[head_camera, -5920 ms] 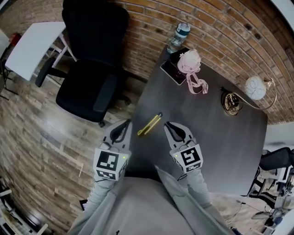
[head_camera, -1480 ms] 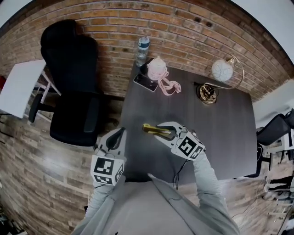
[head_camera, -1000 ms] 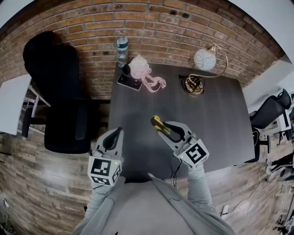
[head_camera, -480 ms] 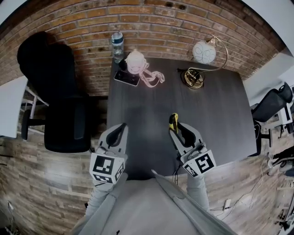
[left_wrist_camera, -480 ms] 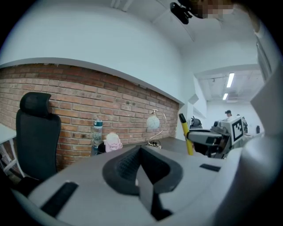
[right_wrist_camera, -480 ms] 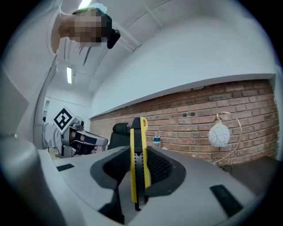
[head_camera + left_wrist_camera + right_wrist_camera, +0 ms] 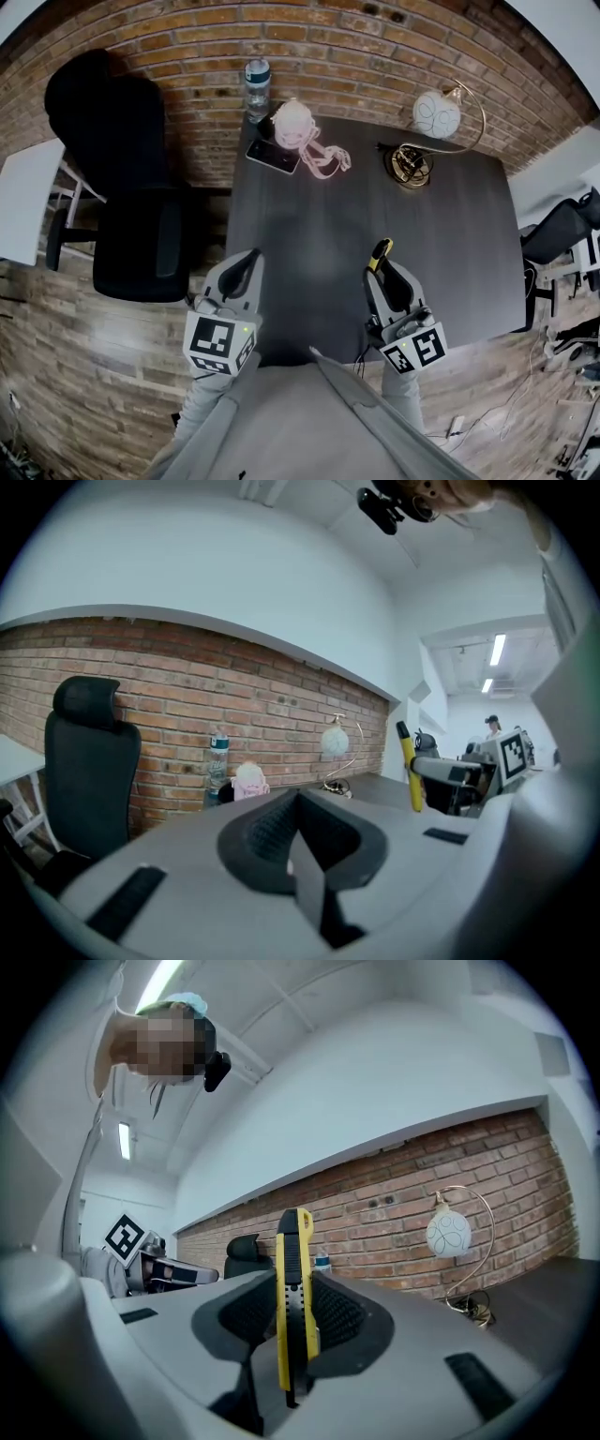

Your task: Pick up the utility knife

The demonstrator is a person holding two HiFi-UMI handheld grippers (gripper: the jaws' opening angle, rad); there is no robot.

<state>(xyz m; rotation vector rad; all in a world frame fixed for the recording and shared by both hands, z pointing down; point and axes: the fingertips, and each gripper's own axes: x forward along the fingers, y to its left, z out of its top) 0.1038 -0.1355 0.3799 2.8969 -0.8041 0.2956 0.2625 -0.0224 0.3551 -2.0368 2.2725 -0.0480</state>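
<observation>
Dark-grey worktop [image 7: 450, 234] seen from above, set against a brick wall. At its near left edge the left claw [image 7: 249, 261] hangs idle, jaws together on nothing. Further right, the right claw [image 7: 382, 261] is clamped on the yellow knife [image 7: 379, 251]. The knife stands roughly upright between the pads, raised clear of the worktop's near right part. Moments ago the knife lay flat near the middle of the worktop with this claw on it. It has since been lifted and swung to the right, so the pick-up looks done, with only a steady hold left. Counted left to right: one black chair [image 7: 131, 216], two claws, one bottle [image 7: 256, 84], one phone [image 7: 273, 156], one pink bundle [image 7: 295, 127], one knife, one globe lamp [image 7: 438, 114].
</observation>
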